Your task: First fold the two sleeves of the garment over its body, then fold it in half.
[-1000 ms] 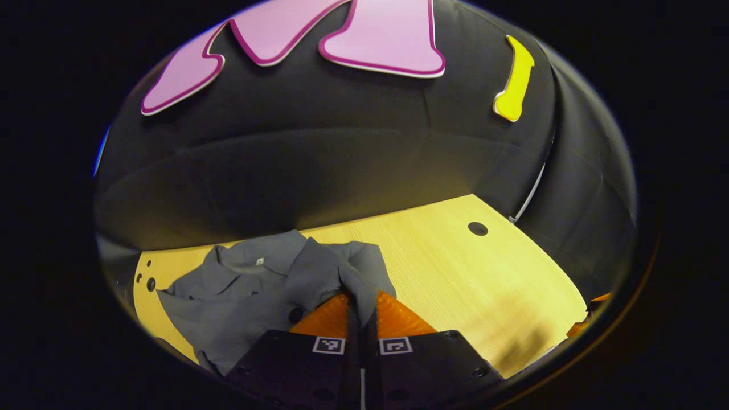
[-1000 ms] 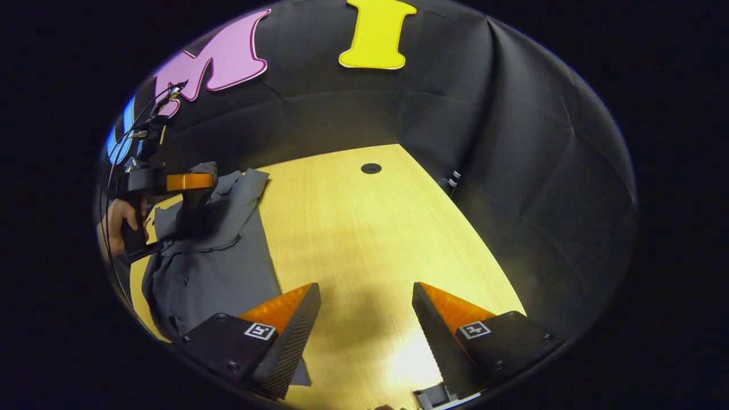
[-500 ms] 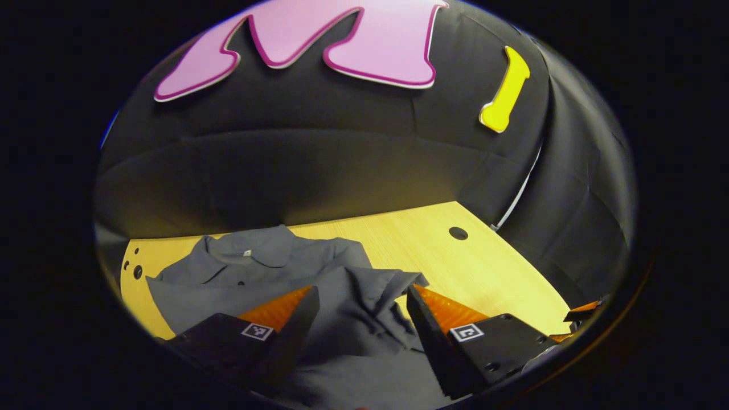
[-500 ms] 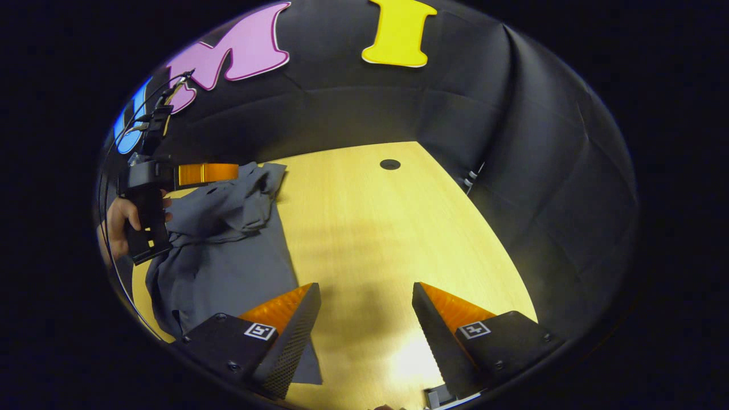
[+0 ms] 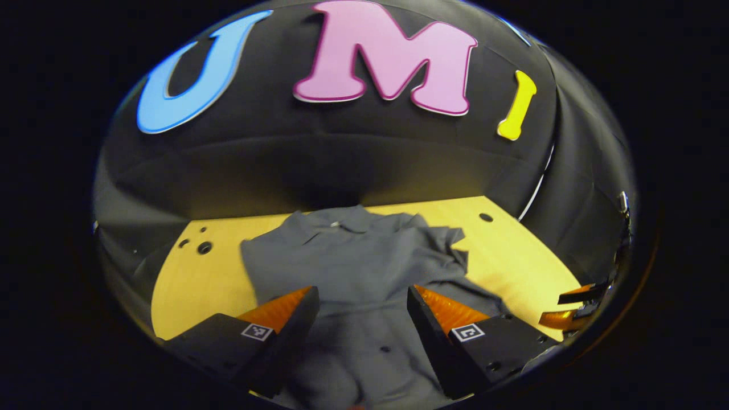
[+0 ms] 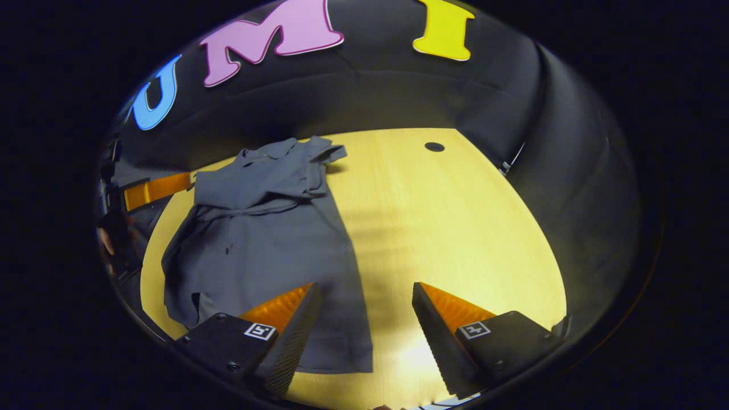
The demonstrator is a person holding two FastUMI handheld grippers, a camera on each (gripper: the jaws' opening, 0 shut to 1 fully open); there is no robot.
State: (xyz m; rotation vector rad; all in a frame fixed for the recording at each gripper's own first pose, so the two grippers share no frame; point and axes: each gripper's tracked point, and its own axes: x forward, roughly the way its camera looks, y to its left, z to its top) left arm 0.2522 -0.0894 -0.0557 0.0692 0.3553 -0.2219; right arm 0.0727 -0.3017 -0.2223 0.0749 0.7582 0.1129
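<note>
- Our shirt [image 6: 262,228] lies flat on the table [image 6: 444,228], both sleeves folded over its body
- Left gripper [image 5: 360,319] and right gripper [image 6: 364,319] gape wide, empty
- Folding in half remains

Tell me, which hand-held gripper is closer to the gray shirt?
Left. The left hand-held gripper hovers open right over the shirt; the right hand-held gripper, also open, sits at its hem edge, mostly over table.

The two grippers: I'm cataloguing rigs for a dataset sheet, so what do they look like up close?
The left gripper and the right gripper match: each has two wedge-shaped fingers tapering to a point, ribbed along their outer faces, on black blocky carriers with visible screws. Each carrier bears a small square black-and-white marker.
</note>
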